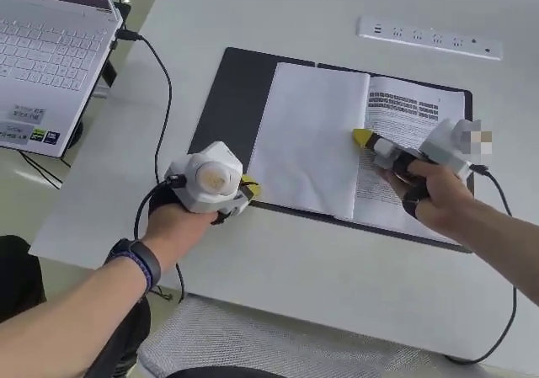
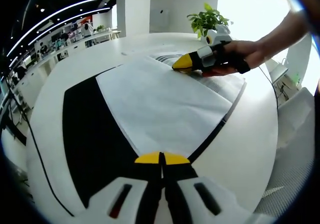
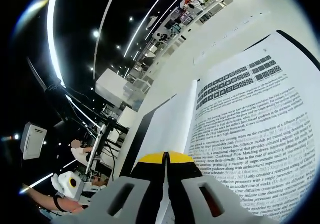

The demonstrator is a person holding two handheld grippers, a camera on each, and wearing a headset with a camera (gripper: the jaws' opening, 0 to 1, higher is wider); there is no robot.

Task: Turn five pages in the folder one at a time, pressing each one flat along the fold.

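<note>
A black folder lies open on the white table. Its left page is blank white, its right page is printed text. My right gripper is shut, its yellow tips resting on the paper at the fold between the pages; in its own view the right gripper sits on the fold with the printed page beside it. My left gripper is shut and sits at the folder's near-left edge; in the left gripper view the left gripper points across the blank page toward the other gripper.
An open laptop stands at the far left with a black cable running along the table. A white power strip lies beyond the folder. The table's near edge is close to my arms, with a mesh chair below.
</note>
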